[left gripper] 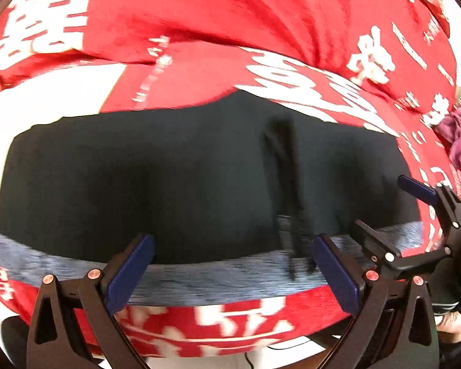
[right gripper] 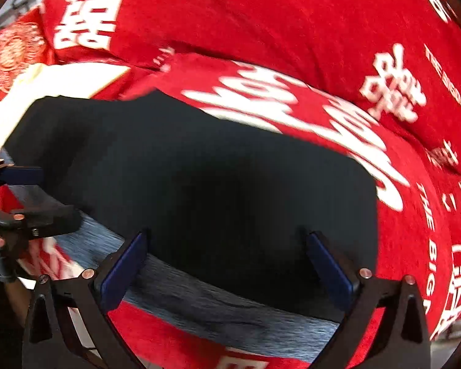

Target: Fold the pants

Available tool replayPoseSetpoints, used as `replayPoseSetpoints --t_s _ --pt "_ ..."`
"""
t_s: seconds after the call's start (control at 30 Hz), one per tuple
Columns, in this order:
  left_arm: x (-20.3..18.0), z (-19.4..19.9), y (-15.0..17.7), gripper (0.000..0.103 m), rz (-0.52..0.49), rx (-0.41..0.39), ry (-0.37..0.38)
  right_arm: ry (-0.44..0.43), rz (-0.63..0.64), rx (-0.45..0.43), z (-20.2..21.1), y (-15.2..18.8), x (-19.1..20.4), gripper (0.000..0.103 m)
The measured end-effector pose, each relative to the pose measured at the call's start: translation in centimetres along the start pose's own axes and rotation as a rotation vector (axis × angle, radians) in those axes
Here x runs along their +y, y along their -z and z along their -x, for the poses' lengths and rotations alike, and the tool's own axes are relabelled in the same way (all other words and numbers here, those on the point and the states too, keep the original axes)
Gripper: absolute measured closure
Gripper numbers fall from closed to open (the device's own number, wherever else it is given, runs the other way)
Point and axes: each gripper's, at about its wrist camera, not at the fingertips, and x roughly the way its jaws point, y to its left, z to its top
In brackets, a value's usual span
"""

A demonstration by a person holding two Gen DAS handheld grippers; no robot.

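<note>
Black pants (left gripper: 169,178) with a grey waistband (left gripper: 199,273) lie flat on a red bedspread. A black drawstring (left gripper: 289,190) lies on them. My left gripper (left gripper: 233,264) is open, its blue pads astride the waistband just above it. My right gripper (right gripper: 227,261) is open over the waistband (right gripper: 230,310) at the pants' (right gripper: 215,184) right end. The right gripper also shows in the left wrist view (left gripper: 393,212), and the left gripper's finger shows in the right wrist view (right gripper: 24,175).
The red bedspread (left gripper: 199,15) with white characters is rumpled behind the pants. A purple cloth (left gripper: 458,135) lies at the far right. The bed's near edge runs just below the waistband, with floor and a cable (left gripper: 252,359) under it.
</note>
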Motion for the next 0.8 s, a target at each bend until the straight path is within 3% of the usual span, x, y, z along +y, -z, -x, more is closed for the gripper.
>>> replayPoseSetpoints --t_s 0.07,0.17,0.23,0.33,0.5,0.6,0.8 --pt "2.5 0.2 0.0 0.000 0.051 -0.006 -0.029 0.012 0.039 -0.028 0.3 -0.6 1.6 0.000" --pt "7.1 -1.0 0.2 0.000 0.159 0.039 -0.070 0.014 0.081 0.035 -2.2 -0.9 3.7 0.000" --pt "9.8 -1.8 0.8 0.000 0.227 0.065 -0.079 -0.004 0.021 0.028 -2.8 -1.3 3.1 0.000" --pt "10.6 -1.1 1.4 0.000 0.234 0.035 -0.035 -0.032 -0.037 0.069 -2.6 -1.8 2.2 0.000" --pt "10.5 -1.5 1.7 0.000 0.201 0.033 -0.047 -0.006 0.007 0.006 -0.8 -2.9 4.1 0.000" --pt "10.7 -1.0 2.0 0.000 0.199 0.023 -0.033 -0.083 0.056 -0.039 -0.3 -4.6 6.2 0.000" --pt "12.2 0.0 2.7 0.000 0.222 0.005 -0.004 -0.275 0.320 -0.082 -1.3 -10.4 11.4 0.000"
